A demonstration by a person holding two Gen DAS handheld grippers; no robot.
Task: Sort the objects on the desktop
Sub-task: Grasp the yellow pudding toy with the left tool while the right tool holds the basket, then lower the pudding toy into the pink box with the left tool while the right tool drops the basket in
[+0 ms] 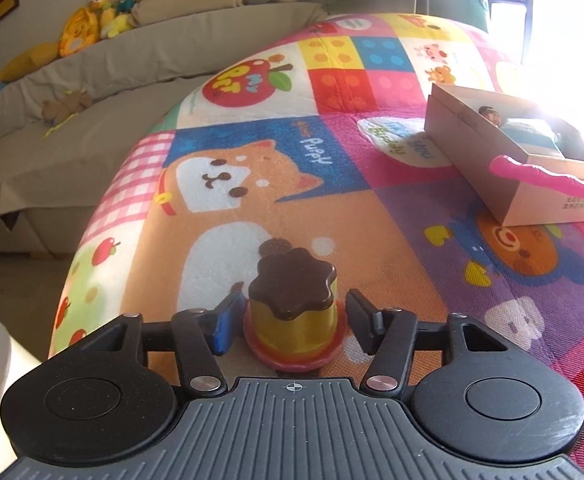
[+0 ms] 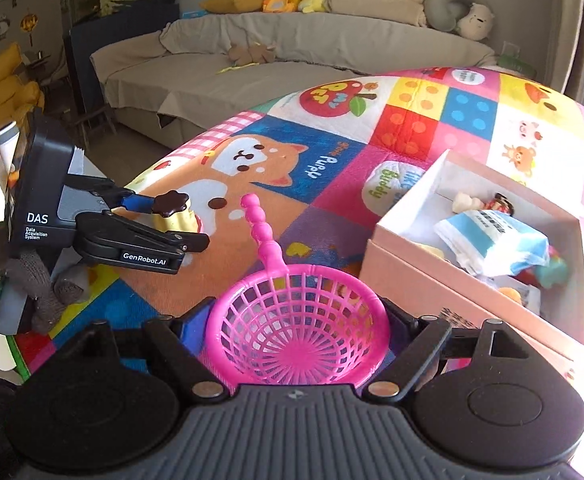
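A: what's actually on the mat right now?

B: toy pudding [image 1: 294,312]: yellow body, dark brown wavy top, pink scalloped base. It's upright on the orange puppy patch.

A: and the pink thing?

B: plastic strainer scoop [image 2: 298,336], mesh bowl facing up, beaded handle pointing away toward the puppy patch.

A: the box?

B: pink cardboard box [image 2: 408,268], open, just right of the scoop, with a blue-white packet [image 2: 492,244] and small toys inside.

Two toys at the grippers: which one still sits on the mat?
The toy pudding cup, standing upright on the mat between the open left gripper fingers. The pink strainer is clamped in the right gripper.
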